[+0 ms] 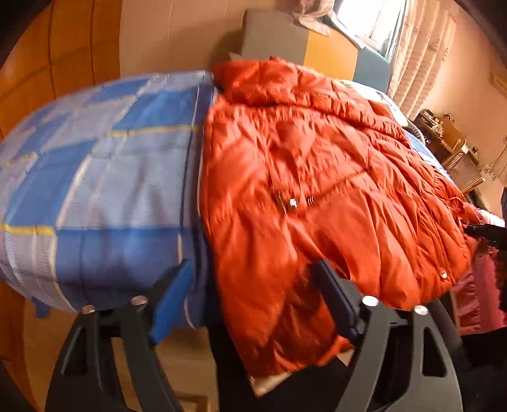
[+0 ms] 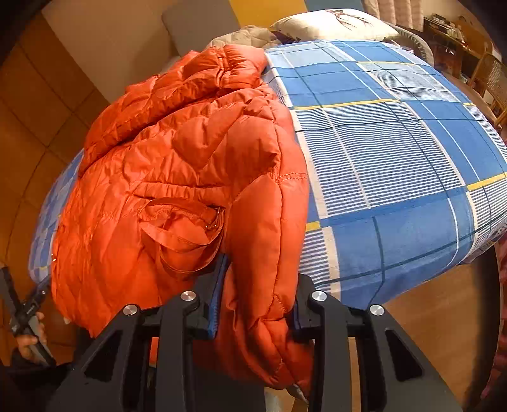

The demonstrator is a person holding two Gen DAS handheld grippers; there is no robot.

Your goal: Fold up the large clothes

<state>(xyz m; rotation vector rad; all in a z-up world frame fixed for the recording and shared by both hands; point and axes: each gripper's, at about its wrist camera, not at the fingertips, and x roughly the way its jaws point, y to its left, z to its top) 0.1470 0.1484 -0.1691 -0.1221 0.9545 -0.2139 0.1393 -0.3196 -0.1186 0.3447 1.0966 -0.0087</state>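
A puffy orange quilted jacket (image 1: 317, 164) lies spread over the bed, and its lower edge hangs off the near side. My left gripper (image 1: 253, 298) is open around that hanging hem. The right pad touches the fabric; the left pad stands clear of it, against the sheet. In the right wrist view the same jacket (image 2: 177, 152) is bunched up, with a loop strap on top. My right gripper (image 2: 258, 301) is shut on its thick padded edge. The left gripper (image 2: 25, 310) shows at the lower left, held by a hand.
The bed carries a blue plaid sheet (image 2: 396, 152), with a white pillow (image 2: 336, 22) at its far end. Wooden floor (image 2: 427, 317) runs along the near side. A chair (image 2: 494, 76) and cluttered furniture stand at the far right. A pink garment (image 1: 475, 291) shows low on the right.
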